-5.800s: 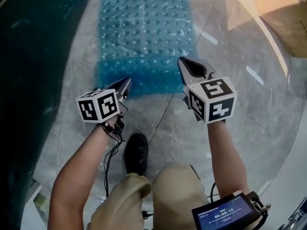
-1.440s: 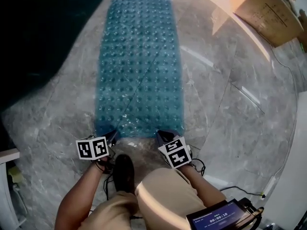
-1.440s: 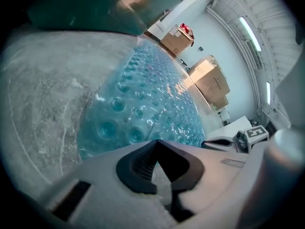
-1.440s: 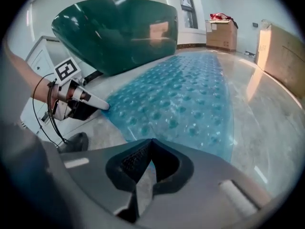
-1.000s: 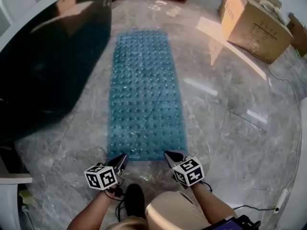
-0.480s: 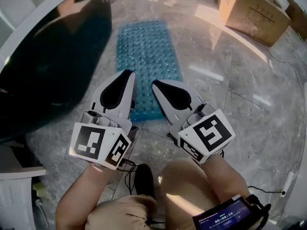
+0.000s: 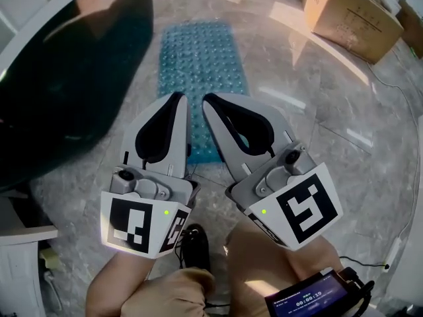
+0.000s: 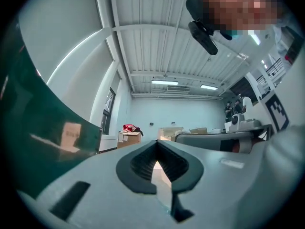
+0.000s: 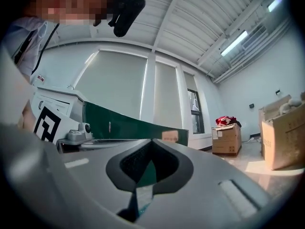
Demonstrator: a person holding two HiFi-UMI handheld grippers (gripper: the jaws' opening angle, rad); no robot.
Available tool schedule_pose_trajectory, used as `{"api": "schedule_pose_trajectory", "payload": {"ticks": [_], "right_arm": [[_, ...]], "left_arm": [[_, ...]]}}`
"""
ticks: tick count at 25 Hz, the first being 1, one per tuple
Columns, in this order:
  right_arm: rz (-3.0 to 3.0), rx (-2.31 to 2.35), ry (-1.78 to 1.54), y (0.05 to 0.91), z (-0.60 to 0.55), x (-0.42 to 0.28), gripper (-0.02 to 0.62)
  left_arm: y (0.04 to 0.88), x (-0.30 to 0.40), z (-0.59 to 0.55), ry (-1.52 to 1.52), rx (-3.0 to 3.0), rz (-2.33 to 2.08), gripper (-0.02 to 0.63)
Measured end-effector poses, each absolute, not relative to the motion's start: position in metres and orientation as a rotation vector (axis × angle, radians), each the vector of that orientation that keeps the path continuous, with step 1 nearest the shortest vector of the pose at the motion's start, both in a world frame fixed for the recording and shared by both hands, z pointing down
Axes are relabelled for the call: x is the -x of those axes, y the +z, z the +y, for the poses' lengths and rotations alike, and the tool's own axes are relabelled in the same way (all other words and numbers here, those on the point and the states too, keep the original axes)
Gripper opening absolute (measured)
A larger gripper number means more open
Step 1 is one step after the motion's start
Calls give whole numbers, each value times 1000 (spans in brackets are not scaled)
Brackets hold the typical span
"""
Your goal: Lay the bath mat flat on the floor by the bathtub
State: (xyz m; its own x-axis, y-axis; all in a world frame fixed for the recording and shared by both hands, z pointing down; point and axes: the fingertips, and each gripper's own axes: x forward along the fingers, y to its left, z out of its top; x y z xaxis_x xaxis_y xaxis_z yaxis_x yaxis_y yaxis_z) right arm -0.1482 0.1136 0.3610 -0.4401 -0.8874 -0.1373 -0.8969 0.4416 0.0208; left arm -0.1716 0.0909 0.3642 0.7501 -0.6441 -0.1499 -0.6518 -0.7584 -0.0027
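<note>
Left gripper [image 7: 176, 100]: jaws closed, pads meeting at the tip, nothing in the hollow between them. Its own view shows only floor and the far wall through that gap.

Right gripper [image 7: 210, 100]: jaws likewise brought together, nothing gripped. The hollow behind its tip frames a strip of green tub wall.

Both tools sit close under the head camera, side by side and pointing away. The tips are near each other but apart, with the marker cubes at the near end toward the person's forearms. Neither touches the mat.

Bath mat [image 7: 201, 61]: blue, translucent, studded with rows of bumps. It lies spread flat on the floor beyond the gripper tips, long axis running from near to far. Its near edge is partly hidden behind the two tools. It lies just right of the bathtub, alongside it.

Bathtub [image 7: 63, 78]: dark green, glossy, with a pale rim, filling the left side of the head view.

Floor [image 7: 317, 117]: grey marble tile, with bright patches of light to the right of the mat.

Far right: an open cardboard box [image 7: 350, 12] stands on the floor, well apart from the mat.

Near edge: a dark shoe [image 7: 193, 240] between the forearms, and a small screen device [image 7: 314, 300] at the lower right.
</note>
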Motion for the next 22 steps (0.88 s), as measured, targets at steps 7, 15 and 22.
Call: {"api": "schedule_pose_trajectory", "payload": {"ticks": [7, 15, 22], "right_arm": [[2572, 1622, 130, 364, 107, 149, 5], [2572, 1620, 115, 365, 104, 150, 5], [2575, 1625, 112, 364, 104, 152, 5]], "left_arm": [[366, 172, 91, 201, 2878, 1071, 5], [363, 171, 91, 200, 2866, 1062, 5], [361, 169, 93, 192, 2861, 1038, 5]]}}
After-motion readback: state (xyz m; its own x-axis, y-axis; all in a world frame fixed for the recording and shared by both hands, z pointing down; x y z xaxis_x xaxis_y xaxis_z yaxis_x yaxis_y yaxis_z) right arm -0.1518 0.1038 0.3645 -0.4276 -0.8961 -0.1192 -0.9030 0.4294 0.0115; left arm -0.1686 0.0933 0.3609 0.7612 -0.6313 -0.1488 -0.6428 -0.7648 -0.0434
